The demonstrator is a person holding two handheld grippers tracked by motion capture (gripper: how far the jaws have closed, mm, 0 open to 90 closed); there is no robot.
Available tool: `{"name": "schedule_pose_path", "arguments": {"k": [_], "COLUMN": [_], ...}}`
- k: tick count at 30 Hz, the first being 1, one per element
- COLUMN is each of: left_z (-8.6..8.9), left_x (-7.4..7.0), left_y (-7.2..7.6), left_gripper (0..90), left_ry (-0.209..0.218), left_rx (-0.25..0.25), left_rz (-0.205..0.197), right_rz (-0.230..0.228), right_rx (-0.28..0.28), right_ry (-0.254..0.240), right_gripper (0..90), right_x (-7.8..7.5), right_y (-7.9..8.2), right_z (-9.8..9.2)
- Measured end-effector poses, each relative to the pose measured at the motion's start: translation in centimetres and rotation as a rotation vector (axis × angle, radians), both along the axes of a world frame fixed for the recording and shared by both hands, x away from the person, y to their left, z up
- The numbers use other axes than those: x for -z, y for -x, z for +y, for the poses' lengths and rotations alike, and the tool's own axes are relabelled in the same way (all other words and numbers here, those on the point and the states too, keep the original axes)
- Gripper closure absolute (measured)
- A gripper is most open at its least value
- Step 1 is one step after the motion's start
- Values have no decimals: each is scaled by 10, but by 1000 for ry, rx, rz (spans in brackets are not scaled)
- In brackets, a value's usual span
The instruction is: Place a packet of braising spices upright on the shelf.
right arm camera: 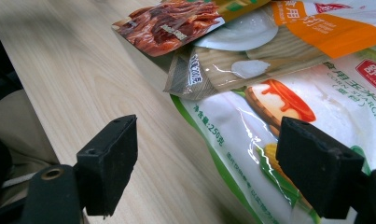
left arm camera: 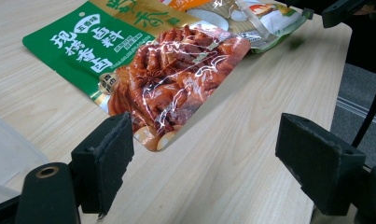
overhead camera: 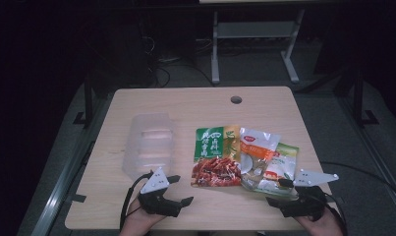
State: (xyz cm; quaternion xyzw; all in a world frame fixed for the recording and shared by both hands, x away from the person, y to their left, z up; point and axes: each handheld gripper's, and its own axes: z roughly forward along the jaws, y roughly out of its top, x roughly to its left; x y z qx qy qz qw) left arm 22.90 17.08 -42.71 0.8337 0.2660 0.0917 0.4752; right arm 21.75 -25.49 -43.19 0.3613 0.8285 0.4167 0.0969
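Three food packets lie overlapping on the wooden table (overhead camera: 136, 105). The left one is a green packet with red braised meat printed on it (overhead camera: 215, 157) (left arm camera: 157, 70) (right arm camera: 169, 23). An orange-and-white packet (overhead camera: 257, 153) (right arm camera: 288, 35) rests on top in the middle, and a white-and-green starch packet (overhead camera: 284, 167) (right arm camera: 269, 126) sits at the right. Near the front edge, left of the packets, my left gripper (overhead camera: 182, 189) (left arm camera: 209, 158) is open over bare wood, just short of the green packet's near corner. My right gripper (overhead camera: 278, 191) (right arm camera: 206, 163) is open, and the starch packet's near edge lies under its right jaw.
A clear plastic container (overhead camera: 149, 142) (left arm camera: 3, 163) stands on the table's left part, behind my left gripper. A round cable hole (overhead camera: 236, 100) is near the far edge. Beyond the table are dark floor, cables and a white frame (overhead camera: 254, 34).
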Motion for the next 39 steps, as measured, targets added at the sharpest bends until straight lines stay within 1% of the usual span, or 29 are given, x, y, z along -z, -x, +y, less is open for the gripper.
{"name": "schedule_pose_path", "arguments": {"k": [6,9,11,13,16,17,20,22,24,25,26,28,30,32,33,34,35,36,37,38,39], "left_z": [-1,-1,-3,-7,-11,-12,-20,-26,-29,-35,-38,-44,-48,-51,-51,-53,-53,-55,-55,-56,-56], "left_x": [0,0,0,-3,-6,-7,-9,-11,-12,-13,-13,-13,-12,-11,-11,-10,-10,-7,-7,-4,-4], "left_y": [1,0,0,-1,-4,-6,-14,-19,-20,-24,-27,-30,-33,-37,-37,-41,-41,-44,-44,-47,-47], "left_gripper": [197,204,211,225,245,245,271,305,327,339,345,363,379,395,400,403,404,413,422,431,437], "left_ry": [-1,-5,-6,-9,-6,-8,-19,-37,-37,-46,-51,-50,-58,-54,-54,-66,-66,-68,-68,-82,-82], "left_rx": [-3,-4,-6,-2,-3,-2,0,16,19,19,19,10,3,-10,-10,-10,-10,-22,-22,-31,-31], "left_rz": [-6,-6,-2,-16,-14,-17,-10,-18,-18,-17,-18,-13,-13,-5,-5,-6,-6,-4,-4,5,5], "right_rz": [-7,4,2,4,7,7,9,-1,-2,9,15,15,7,28,28,41,45,47,47,55,55], "right_rx": [2,2,-2,-3,-9,-9,-22,-41,-44,-51,-51,-61,-76,-73,-73,-76,-74,-75,-75,-79,-79], "right_ry": [-8,-4,-11,-3,-15,-15,-25,-12,-11,-5,-5,1,16,23,23,30,29,37,37,42,42], "right_gripper": [197,192,189,185,182,182,172,174,172,161,162,161,160,159,159,160,160,159,159,160,160], "right_x": [0,-1,-1,-4,-11,-11,-20,-31,-33,-40,-43,-50,-56,-61,-61,-67,-69,-71,-71,-75,-75], "right_y": [-2,-2,-3,-4,-8,-8,-15,-21,-24,-32,-35,-44,-54,-64,-64,-76,-80,-85,-85,-96,-96], "right_z": [1,3,5,9,14,14,20,27,29,34,36,42,47,53,53,58,60,63,63,68,68]}}
